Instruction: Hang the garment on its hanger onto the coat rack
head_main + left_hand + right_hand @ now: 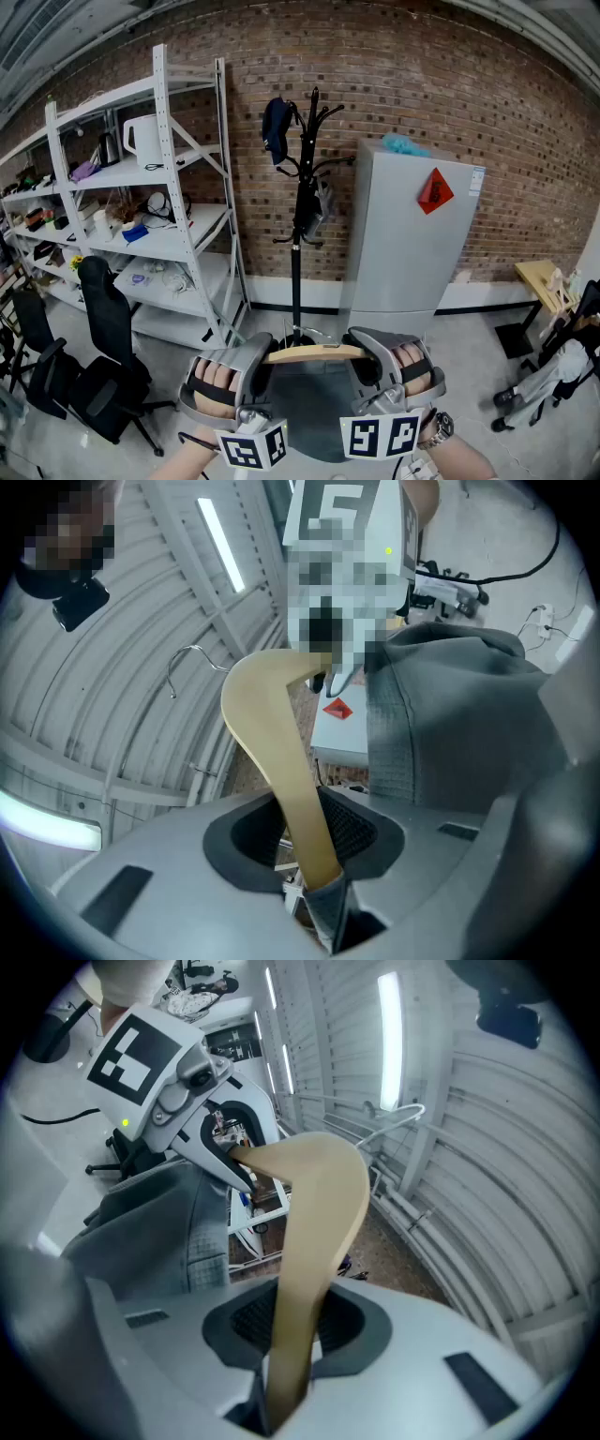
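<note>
Claws first: your left gripper [255, 364] and right gripper [367, 361] each clamp one end of the stiff wooden hanger [314, 353], well short of the coat rack [298, 216]; its soft garment [309, 408] probably sways, so grip wood.

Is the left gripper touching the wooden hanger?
Touching. The left gripper view shows the left gripper squeezing one end of the wooden hanger between its jaws.

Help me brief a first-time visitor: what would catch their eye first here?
A pale wooden hanger at bottom centre, clamped at its ends by the left gripper and right gripper, with a grey garment draped below. Behind stands a black coat rack against the brick wall, beside a grey cabinet bearing a red diamond sticker.
</note>
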The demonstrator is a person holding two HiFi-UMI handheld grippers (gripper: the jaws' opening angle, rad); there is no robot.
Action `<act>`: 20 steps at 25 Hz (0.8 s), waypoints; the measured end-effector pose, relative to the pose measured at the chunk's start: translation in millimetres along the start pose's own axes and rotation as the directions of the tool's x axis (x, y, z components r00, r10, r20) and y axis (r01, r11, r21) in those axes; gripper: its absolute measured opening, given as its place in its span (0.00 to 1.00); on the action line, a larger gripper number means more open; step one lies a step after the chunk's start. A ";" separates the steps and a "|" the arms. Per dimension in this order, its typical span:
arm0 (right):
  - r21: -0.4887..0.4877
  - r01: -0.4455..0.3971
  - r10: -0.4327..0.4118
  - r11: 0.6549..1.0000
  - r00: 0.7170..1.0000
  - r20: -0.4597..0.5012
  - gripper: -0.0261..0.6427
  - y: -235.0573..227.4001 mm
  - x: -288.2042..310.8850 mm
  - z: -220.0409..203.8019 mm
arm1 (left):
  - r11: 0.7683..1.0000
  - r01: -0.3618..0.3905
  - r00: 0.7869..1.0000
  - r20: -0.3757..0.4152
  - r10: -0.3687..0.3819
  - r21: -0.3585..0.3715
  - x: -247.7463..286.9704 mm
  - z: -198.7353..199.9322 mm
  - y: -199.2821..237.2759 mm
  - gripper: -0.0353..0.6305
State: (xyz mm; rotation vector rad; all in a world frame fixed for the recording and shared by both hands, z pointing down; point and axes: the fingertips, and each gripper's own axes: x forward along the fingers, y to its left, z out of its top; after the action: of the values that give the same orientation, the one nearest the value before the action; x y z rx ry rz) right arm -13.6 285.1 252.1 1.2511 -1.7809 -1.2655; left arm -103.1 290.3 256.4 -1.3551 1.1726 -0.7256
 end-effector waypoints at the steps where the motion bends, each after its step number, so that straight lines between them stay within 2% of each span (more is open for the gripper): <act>1: 0.007 0.006 -0.006 1.000 1.000 -0.003 0.13 5.1 -0.8 7.0 | 1.000 0.001 1.000 0.004 -0.001 0.012 -4.2 -6.3 0.7 0.20; 5: 0.019 0.012 -0.012 1.000 1.000 -0.012 0.14 21.4 -6.8 24.4 | 0.999 -0.009 1.000 0.013 0.008 0.043 -19.7 -20.6 3.7 0.20; 13: 0.031 -0.006 0.005 0.999 1.000 0.022 0.15 23.4 -12.6 31.4 | 0.997 -0.017 1.000 -0.023 0.019 0.071 -30.9 -19.0 13.1 0.20; 20: 0.042 -0.028 0.024 0.999 0.997 0.071 0.16 16.4 -17.7 16.6 | 0.998 -0.027 0.997 -0.067 0.032 0.063 -30.4 -0.8 12.6 0.20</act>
State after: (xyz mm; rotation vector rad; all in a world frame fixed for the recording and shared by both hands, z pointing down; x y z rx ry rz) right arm -27.1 309.0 262.2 1.2167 -1.8774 -1.2771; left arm -116.2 320.1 250.8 -1.2676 1.2114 -0.7856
